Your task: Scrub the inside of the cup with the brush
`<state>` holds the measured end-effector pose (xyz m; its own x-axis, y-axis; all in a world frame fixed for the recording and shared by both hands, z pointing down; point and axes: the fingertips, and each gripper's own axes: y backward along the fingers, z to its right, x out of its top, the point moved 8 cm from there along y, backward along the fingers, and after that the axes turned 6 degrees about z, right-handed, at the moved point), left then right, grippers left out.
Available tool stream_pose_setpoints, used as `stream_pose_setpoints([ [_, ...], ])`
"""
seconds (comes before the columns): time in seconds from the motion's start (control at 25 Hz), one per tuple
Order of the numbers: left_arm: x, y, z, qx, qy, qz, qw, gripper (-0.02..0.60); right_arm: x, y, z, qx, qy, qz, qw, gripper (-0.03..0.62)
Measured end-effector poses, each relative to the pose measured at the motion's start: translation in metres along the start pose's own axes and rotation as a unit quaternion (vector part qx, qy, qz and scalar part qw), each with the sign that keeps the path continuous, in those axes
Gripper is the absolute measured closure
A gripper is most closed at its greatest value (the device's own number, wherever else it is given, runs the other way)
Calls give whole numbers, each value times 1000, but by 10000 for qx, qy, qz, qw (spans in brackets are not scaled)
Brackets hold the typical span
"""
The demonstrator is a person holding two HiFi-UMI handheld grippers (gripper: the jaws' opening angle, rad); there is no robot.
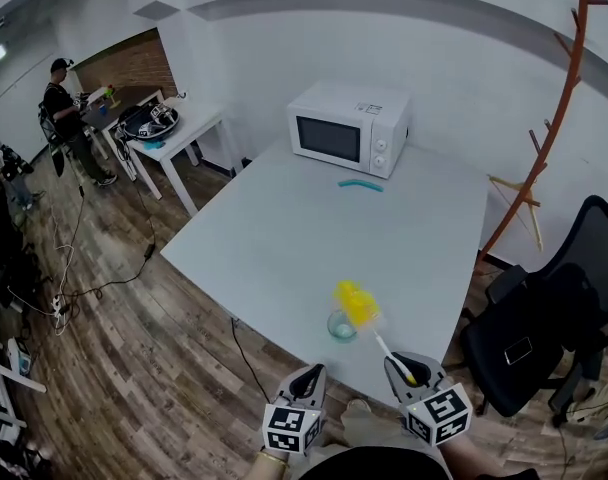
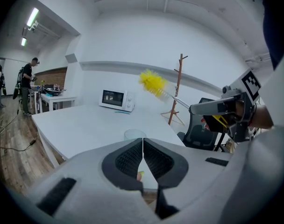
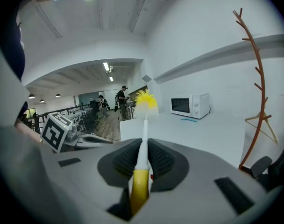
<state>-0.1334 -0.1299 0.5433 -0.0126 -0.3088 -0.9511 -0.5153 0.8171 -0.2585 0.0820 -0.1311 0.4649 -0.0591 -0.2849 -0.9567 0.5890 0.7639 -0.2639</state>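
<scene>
A clear glass cup [image 1: 341, 325] stands on the white table [image 1: 284, 238] near its front edge. Just above and to the right of it is the brush [image 1: 357, 304], with its yellow bristle head raised in the air. My right gripper [image 1: 409, 368] is shut on the brush's white stem, just above the yellow handle. In the right gripper view the brush [image 3: 145, 104] points straight out from between the pads [image 3: 163, 160]. My left gripper [image 1: 306, 378] is off the table's front edge, shut on nothing. The left gripper view has the cup [image 2: 134, 134] just beyond the closed jaws.
A white microwave [image 1: 348, 128] sits at the table's far side with a small teal object [image 1: 360, 184] in front of it. A wooden coat rack [image 1: 554, 128] and a black chair [image 1: 544, 328] are on the right. A person [image 1: 69, 118] stands far left by another table [image 1: 179, 133].
</scene>
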Motion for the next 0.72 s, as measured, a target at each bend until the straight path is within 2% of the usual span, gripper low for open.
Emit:
stream_pose_setpoints([
  [0.08, -3, -17, -3, -78, 19, -107, 9999, 561, 1, -9, 13, -34, 9, 11, 10000, 542],
  [0.12, -6, -25, -5, -109, 18, -164, 9998, 539, 1, -13, 18, -49, 11, 8, 10000, 542],
  [0.16, -9, -32, -5, -145, -17, -223, 9996, 406, 0, -15, 23, -46, -2, -7, 10000, 542],
  [0.2, -13, -40, -6, -181, -103, -288, 9994, 323, 0, -18, 27, -33, -25, -34, 10000, 542],
  [0.28, -21, -57, -7, -235, -329, -433, 9982, 273, -2, -23, 36, 0, -77, -98, 9999, 542],
  [0.52, -35, -100, -13, -321, -488, -814, 9950, 216, -3, -40, 57, 98, -222, -214, 9995, 542],
  [0.72, -44, -129, -15, -474, -617, -1088, 9910, 199, -4, -48, 66, 159, -334, -353, 9987, 542],
])
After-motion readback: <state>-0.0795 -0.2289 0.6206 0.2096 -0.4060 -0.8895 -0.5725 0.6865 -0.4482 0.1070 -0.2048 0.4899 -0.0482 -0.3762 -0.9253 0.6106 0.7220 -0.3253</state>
